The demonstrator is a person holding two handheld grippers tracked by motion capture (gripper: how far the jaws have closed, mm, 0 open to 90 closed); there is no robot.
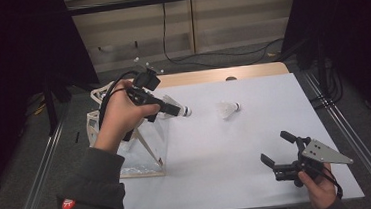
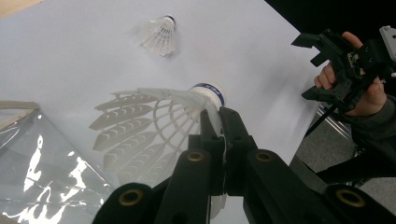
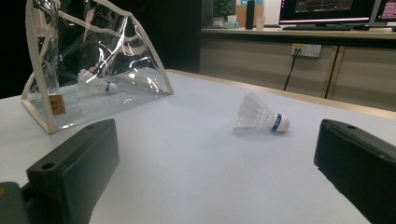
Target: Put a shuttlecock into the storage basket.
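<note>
the left gripper [image 2: 219, 135] pinches a shuttlecock [image 2: 154, 126] by its feather skirt, held just above the clear bag [image 1: 139, 148] at the table's left edge. a second shuttlecock [image 1: 228, 109] lies right of the bag, well apart. the right gripper [image 1: 277, 152], jaws spread and empty, rests far right of the bag.

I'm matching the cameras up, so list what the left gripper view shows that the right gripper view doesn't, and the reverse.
Left gripper view alone: the left claw shut on the skirt of a held shuttlecock, and, farther off, the right claw open in a hand.
Right gripper view alone: a shuttlecock inside the pouch, a wall socket and monitors behind.
Both: the white table, the loose shuttlecock lying on it, and the clear pouch.
</note>
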